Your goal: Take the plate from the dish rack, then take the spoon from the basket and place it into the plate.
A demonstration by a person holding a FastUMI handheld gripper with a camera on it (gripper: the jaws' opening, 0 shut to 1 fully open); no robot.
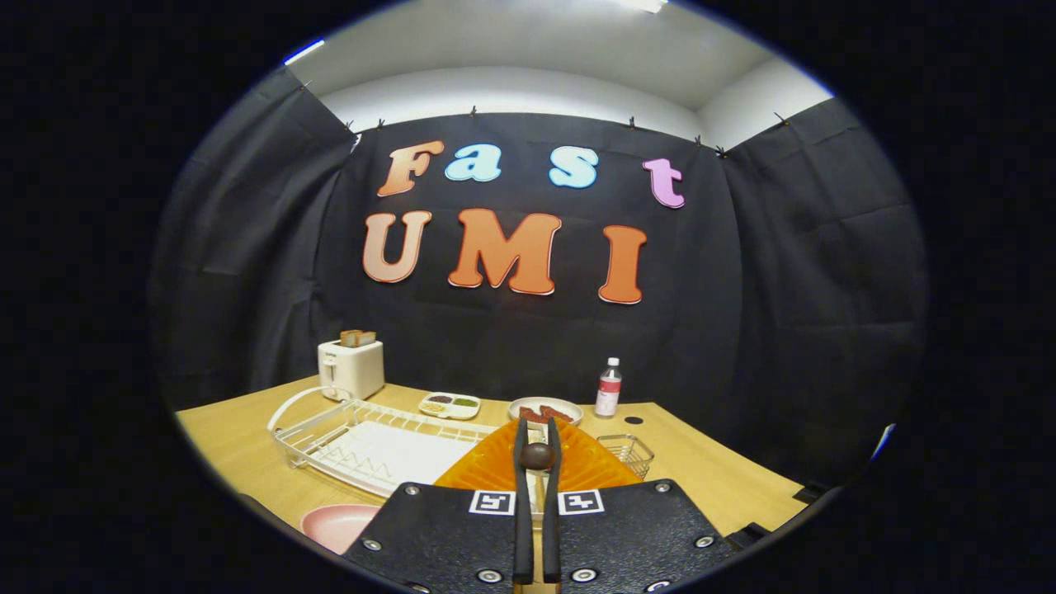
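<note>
The hand-held gripper is nearly closed, both fingers clamping a small dark rounded object — probably part of the spoon, though its full shape is hidden. Directly beyond the fingers lies an orange ribbed plate, resting on the worktop just right of the white wire dish rack. A small wire basket stands at the plate's right edge. A pink dish sits in front of the rack. Handling judgement: the spoon is light, rigid and smooth, so it may pivot between the fingers — grip the handle mid-length and lower it gently onto the ribbed surface.
</note>
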